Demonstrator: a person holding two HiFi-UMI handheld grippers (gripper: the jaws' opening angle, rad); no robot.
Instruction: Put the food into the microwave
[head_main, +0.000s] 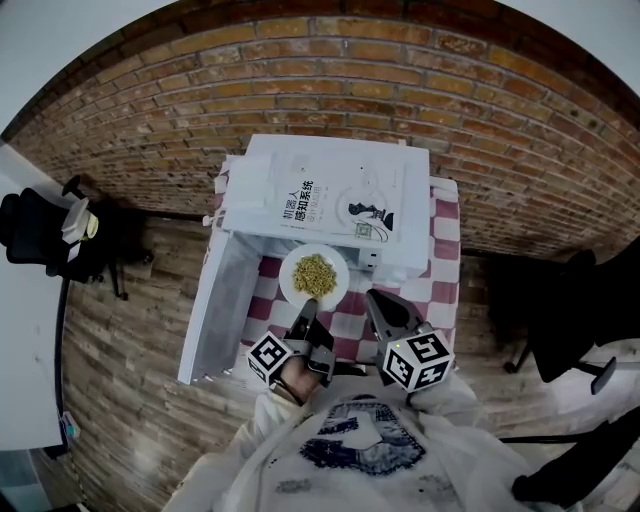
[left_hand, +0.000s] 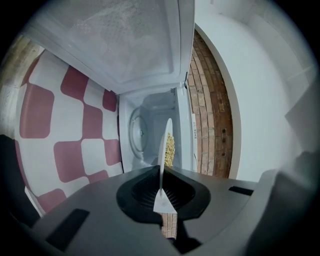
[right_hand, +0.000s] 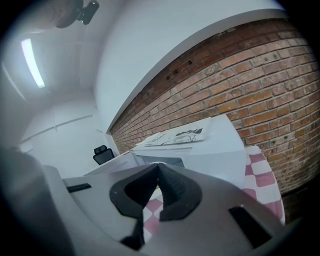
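Observation:
A white plate (head_main: 314, 275) heaped with yellowish food (head_main: 314, 273) hovers in front of the white microwave (head_main: 400, 200), at the mouth of its cavity. My left gripper (head_main: 305, 318) is shut on the plate's near rim. In the left gripper view the plate (left_hand: 165, 145) shows edge-on between the jaws, with the food (left_hand: 170, 149) on its right face. Behind it lie the microwave's cavity and its glass turntable (left_hand: 136, 134). My right gripper (head_main: 376, 302) hangs just right of the plate, shut with nothing in it. Its pads meet in the right gripper view, where the right gripper (right_hand: 159, 169) faces the microwave (right_hand: 220, 150).
The microwave door (head_main: 215, 310) stands open to the left. A printed booklet (head_main: 335, 205) lies on the microwave's top. The table wears a red-and-white checked cloth (head_main: 443, 250). A brick wall (head_main: 330, 70) stands behind. Black chairs (head_main: 45, 235) and a white desk (head_main: 25, 340) are at the left.

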